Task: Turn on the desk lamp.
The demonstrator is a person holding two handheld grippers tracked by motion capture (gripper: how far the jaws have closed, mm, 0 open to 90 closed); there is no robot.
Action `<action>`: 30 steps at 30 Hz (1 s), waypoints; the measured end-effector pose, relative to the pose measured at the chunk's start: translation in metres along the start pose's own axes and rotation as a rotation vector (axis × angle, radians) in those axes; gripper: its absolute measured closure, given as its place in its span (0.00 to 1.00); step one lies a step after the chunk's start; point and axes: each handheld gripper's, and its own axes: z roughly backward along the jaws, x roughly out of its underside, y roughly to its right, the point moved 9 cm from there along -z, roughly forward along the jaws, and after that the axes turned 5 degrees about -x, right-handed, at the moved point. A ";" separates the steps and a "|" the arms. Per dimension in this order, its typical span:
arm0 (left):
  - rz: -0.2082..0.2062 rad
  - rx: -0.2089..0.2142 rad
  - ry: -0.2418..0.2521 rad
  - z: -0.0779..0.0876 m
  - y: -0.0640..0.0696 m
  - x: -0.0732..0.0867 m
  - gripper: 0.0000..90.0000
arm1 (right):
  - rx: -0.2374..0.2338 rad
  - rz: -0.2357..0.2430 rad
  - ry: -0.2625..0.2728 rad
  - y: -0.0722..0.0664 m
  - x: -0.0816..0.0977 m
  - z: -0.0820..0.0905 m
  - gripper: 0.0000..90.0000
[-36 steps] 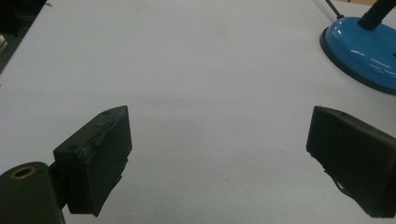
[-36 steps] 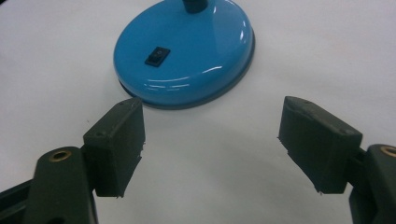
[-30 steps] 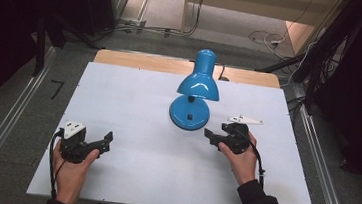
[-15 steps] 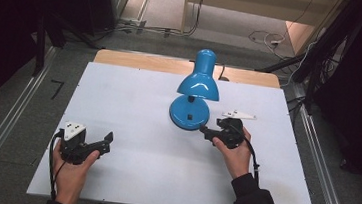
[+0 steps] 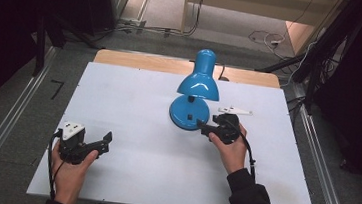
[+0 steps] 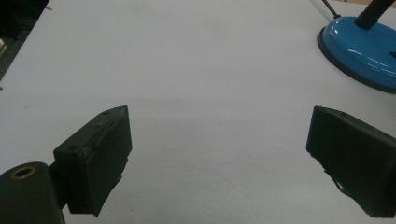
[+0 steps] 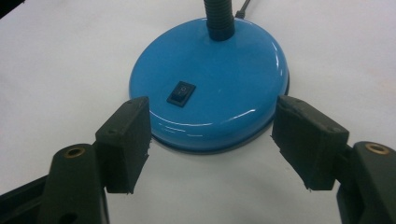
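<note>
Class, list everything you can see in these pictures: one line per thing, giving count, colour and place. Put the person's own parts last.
lamp: 1, blue with a black neck, right of the table's middle toward the far edge; shade tilted down over its round base.
switch: 1, black, on top of the lamp's base.
table: 1, white top with a wooden strip along the far edge.
cables: several, white and black, on the floor beyond the table.
left gripper: 1, black, near left of the table, jaws open over bare tabletop.
right gripper: 1, black, at the near edge of the lamp's base, jaws have just been closing a little, open, nothing gripped.
hands: 2, one holding each gripper; the right arm wears a dark sleeve.
</note>
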 end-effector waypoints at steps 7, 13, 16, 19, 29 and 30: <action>-0.002 0.010 0.001 0.002 0.001 0.000 0.08 | -0.011 0.012 -0.011 -0.006 -0.002 -0.010 0.36; -0.006 0.010 -0.006 -0.002 0.001 0.001 0.08 | -0.012 0.029 0.006 -0.009 -0.009 -0.017 0.44; 0.003 0.015 -0.006 -0.002 0.001 0.001 0.08 | -0.003 0.024 0.022 -0.007 -0.011 -0.019 0.54; 0.006 0.026 -0.012 -0.002 0.003 0.002 0.08 | 0.003 0.033 0.032 -0.008 -0.011 -0.023 0.64; -0.006 0.017 -0.004 -0.001 0.003 0.002 0.10 | 0.017 0.040 0.030 -0.010 -0.011 -0.029 0.90; -0.004 0.016 0.004 0.000 0.003 0.001 0.10 | 0.017 0.040 0.030 -0.010 -0.011 -0.029 0.90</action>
